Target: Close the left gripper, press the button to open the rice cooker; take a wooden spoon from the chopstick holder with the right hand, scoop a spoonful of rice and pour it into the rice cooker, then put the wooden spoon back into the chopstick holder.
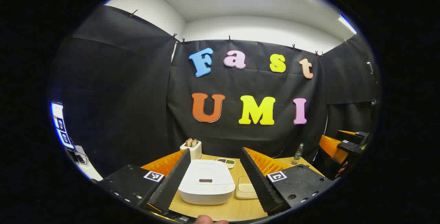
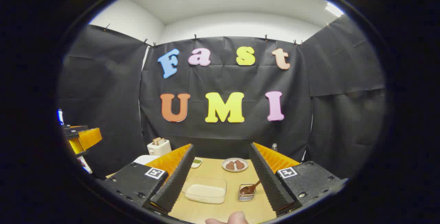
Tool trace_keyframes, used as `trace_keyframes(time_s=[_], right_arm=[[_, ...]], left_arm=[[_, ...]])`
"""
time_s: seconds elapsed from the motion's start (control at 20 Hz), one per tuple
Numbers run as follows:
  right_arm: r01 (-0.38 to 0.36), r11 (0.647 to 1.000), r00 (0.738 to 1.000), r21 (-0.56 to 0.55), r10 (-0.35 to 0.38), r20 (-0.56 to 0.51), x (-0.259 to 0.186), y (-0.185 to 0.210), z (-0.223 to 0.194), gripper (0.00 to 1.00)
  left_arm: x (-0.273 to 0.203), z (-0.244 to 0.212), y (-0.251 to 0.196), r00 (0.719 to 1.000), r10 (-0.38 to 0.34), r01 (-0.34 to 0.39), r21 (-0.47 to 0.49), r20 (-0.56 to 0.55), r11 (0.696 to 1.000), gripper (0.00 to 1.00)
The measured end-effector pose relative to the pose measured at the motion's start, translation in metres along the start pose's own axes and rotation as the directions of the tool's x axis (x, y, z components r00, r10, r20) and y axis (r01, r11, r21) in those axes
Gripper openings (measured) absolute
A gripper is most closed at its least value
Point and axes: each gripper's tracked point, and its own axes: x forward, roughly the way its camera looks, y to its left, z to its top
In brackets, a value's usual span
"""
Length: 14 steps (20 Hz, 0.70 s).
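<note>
Black cloth is hung all around a wooden bench [image 2: 213, 169], under a white ceiling.

Nearest in the left gripper view, the left gripper [image 1: 215, 182] is held wide apart above the bench. The white rice cooker [image 1: 206, 182] is seen right between its fingers, with its lid shut. A dark button [image 1: 205, 180] is seen on the front of the lid. A pale board [image 1: 245, 191] is laid just beside the cooker. Farther back, a small dish [image 1: 227, 162] of dark bits is set, and a white toaster [image 1: 191, 149] with two slices in it. A bottle [image 1: 298, 153] is stood at the far right.

Nearest in the right gripper view, the right gripper [image 2: 220, 182] is also held apart, with nothing in it. A clear tub [image 2: 205, 189] of white rice is seen between its fingers. Just beside the tub, the spoon [image 2: 250, 188] is leaned in the holder [image 2: 246, 194]. Farther back, a plate [image 2: 235, 164] with brown pieces is set.

The first step is judged not yet done. The left gripper should be closed first, so a firm tip is made. Then it should be brought down straight onto the button and pushed gently. The cooker could be slid if it is pushed from the side.
</note>
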Motion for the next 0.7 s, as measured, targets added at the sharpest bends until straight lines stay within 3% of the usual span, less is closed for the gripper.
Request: trace_keyframes(time_s=[0.7], right_arm=[[-0.03, 1.0, 1.0, 0.004, 0.03, -0.007, 0.006, 0.011, -0.002, 1.0]], left_arm=[[-0.004, -0.008, 0.016, 0.999, 0.046, -0.046, 0.004, -0.018, 0.999, 0.93]])
